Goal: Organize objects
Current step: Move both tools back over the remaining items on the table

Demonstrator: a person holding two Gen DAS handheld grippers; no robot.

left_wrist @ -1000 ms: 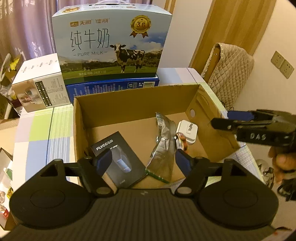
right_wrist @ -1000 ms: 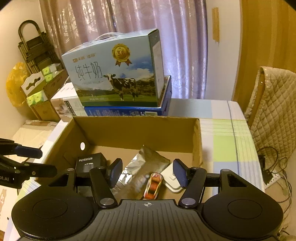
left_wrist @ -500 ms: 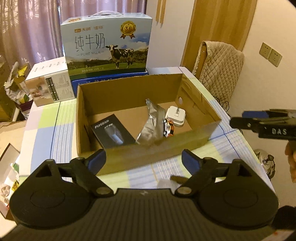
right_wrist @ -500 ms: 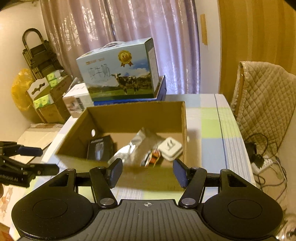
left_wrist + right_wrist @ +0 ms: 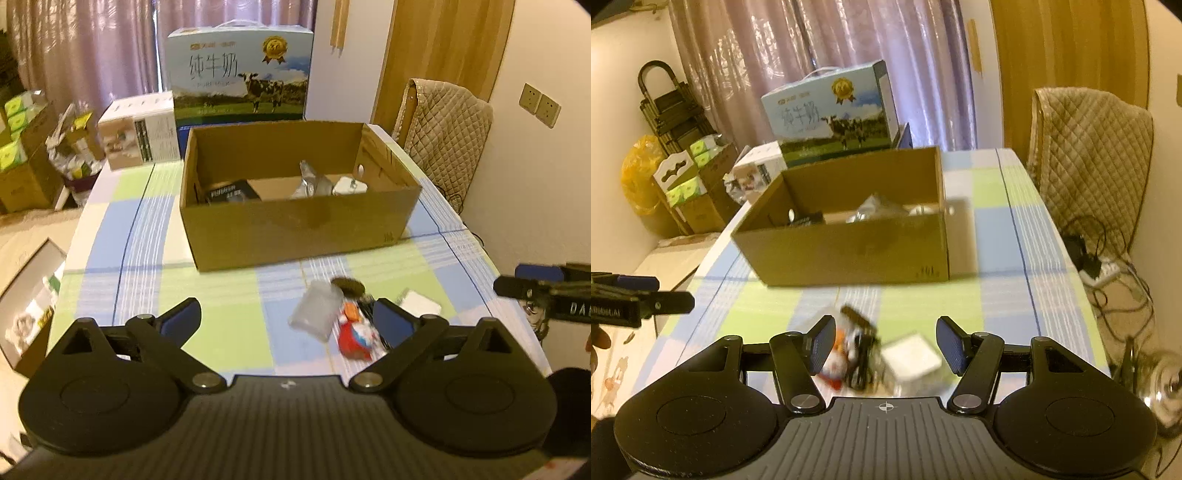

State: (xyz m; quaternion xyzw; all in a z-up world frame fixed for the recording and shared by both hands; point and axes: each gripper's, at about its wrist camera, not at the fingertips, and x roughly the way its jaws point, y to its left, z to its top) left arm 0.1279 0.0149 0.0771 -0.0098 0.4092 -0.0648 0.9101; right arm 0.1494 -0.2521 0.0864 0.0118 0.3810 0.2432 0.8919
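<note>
So the cardboard box (image 5: 295, 229) sits around the middle of the table (image 5: 221, 332), toward the far edge, open on top. Inside it you can make out a black product box (image 5: 227, 192) at the left end, a crinkly silver foil pouch (image 5: 308, 184) in the middle and a white charger plug (image 5: 349, 186) toward the right end.

In front of the box, near the table's front edge, there's a little heap of loose stuff: a clear plastic cup (image 5: 317, 310) lying on its side, a red and white toy figure (image 5: 356, 338) right against it, something dark and comb-like (image 5: 862, 332) that's too blurry to name, and a small white square box (image 5: 910, 356) just beside those.

Left tongs (image 5: 286, 321) are spread wide with nothing between them, hovering over the checked tablecloth to the left of the heap. Right tongs (image 5: 884, 347) are also spread wide and empty, with the heap showing between the fingers.

Behind the cardboard box at the table's far edge stands a milk carton case (image 5: 240, 74) with a cow on it, and a white carton (image 5: 138, 134) to its left. A chair with a quilted cover (image 5: 443, 136) stands off the right edge.
</note>
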